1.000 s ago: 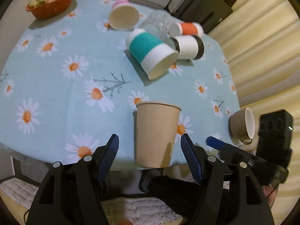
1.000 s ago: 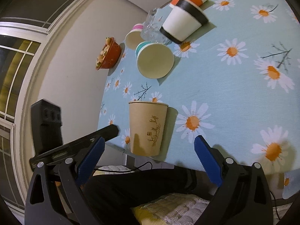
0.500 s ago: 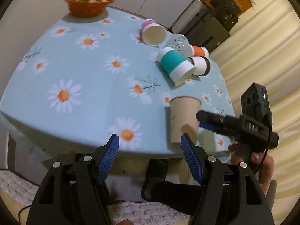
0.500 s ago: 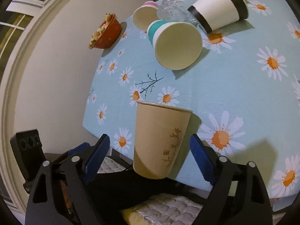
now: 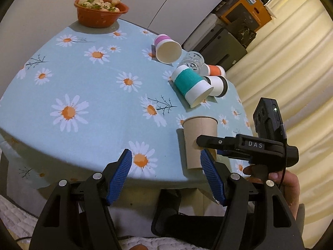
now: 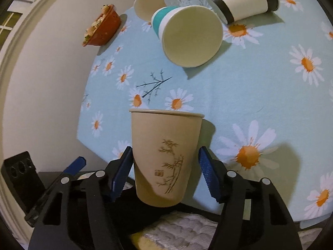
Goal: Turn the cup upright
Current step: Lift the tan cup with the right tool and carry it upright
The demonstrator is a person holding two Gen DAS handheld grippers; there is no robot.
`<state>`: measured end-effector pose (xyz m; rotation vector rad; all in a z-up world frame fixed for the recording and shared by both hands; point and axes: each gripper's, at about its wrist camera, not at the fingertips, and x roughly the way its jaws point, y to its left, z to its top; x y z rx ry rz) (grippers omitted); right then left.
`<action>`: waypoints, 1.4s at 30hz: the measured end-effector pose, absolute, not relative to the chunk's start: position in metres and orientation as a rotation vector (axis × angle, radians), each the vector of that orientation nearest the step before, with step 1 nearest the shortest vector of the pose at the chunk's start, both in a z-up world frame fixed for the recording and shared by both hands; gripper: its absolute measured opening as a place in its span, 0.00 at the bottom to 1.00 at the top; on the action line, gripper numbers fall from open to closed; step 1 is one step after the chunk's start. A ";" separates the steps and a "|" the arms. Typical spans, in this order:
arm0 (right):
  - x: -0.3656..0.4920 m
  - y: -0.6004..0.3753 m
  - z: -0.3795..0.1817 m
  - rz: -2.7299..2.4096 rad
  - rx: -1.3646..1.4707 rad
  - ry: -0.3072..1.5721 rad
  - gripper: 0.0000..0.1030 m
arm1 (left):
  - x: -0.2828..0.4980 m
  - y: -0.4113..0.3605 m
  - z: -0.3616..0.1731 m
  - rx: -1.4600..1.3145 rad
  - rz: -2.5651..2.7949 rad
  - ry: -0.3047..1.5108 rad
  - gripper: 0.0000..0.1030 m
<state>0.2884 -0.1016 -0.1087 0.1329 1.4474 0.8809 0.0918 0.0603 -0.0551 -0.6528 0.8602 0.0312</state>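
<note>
Brown paper cup (image 6: 166,158) stands upright, mouth up, at the near table edge, lower centre of the right wrist view. A second ago it sat between the left gripper's pads; the left gripper (image 5: 166,175) has since swung away, and the cup (image 5: 199,141) now lies lower right in its view, beyond its right pad. Meanwhile the right gripper (image 6: 164,171) has closed in, so the cup fills the gap between its blue pads.

Right jaws spread wide. The left pad appears to touch or nearly touch the cup wall; the right pad shows a clear gap. No grip on it. Left jaws also spread wide, holding nothing, hovering off the table edge, lower centre of that frame.

Judgement: this cup looks finished. Still on their sides, upper right of the left view: teal-banded cup (image 5: 191,85), pink-banded cup (image 5: 166,48), black-banded cup (image 5: 218,85), orange-banded cup (image 5: 215,70), a clear glass (image 5: 192,61) among them.

Right hand (image 5: 281,179) grips its tool handle, fingers level and pointing across the table.
</note>
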 end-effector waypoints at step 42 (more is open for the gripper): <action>0.179 -0.114 -0.069 0.667 -0.008 0.324 0.58 | 0.086 0.103 -0.059 -0.776 0.013 0.717 0.65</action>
